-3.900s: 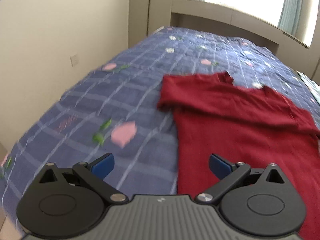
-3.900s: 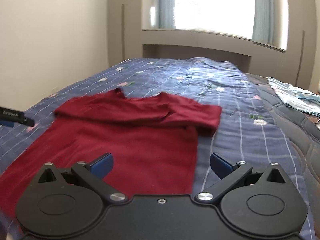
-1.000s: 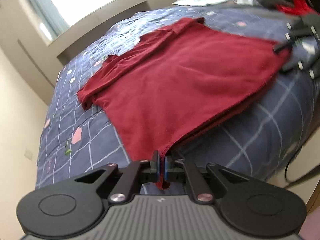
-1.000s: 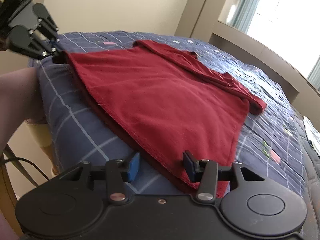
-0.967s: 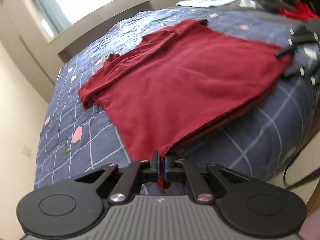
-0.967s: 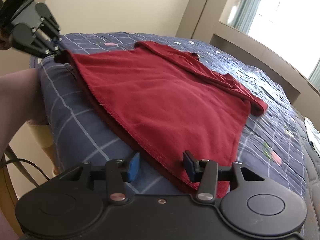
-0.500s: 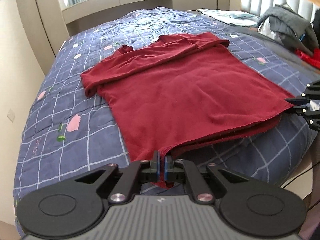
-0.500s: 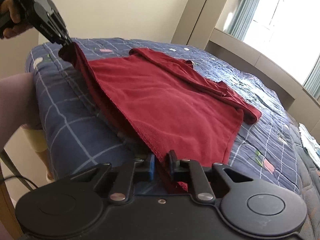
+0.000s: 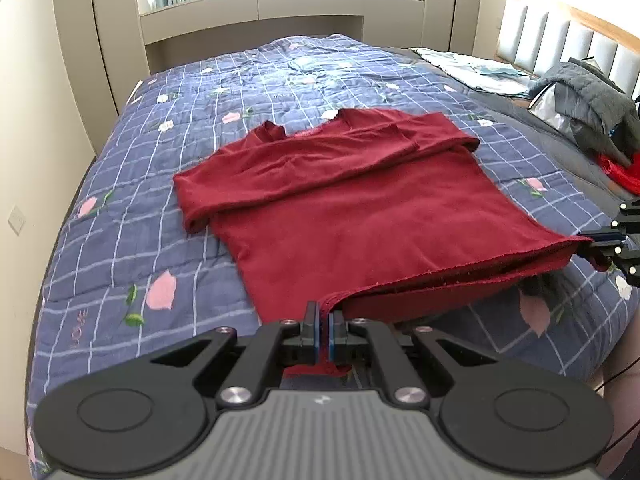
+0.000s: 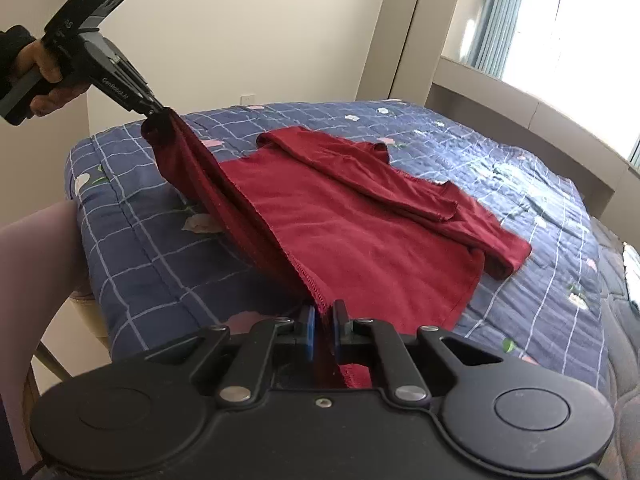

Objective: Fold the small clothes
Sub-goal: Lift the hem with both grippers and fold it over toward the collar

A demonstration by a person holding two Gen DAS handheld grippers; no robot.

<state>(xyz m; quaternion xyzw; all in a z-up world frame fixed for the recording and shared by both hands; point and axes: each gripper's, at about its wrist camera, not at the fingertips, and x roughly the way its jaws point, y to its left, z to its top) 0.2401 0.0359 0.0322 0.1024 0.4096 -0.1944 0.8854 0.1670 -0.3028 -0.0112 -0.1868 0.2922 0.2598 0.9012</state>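
The red shirt lies spread across the middle of the bed, collar toward the window at the top of the left wrist view, sleeves already folded across the chest. Its hem is the near edge, and both hem corners are pinched and lifted off the quilt. The left gripper is clamped on the corner at bottom centre of its own view; the right gripper, whose jaws have just been closing, now pinches the other corner, cloth showing between the pads. The hem is stretched between them, running left to right, with the shirt's long axis straight ahead. Looks like the next move is carrying that hem forward to the collar, both hands equally near.
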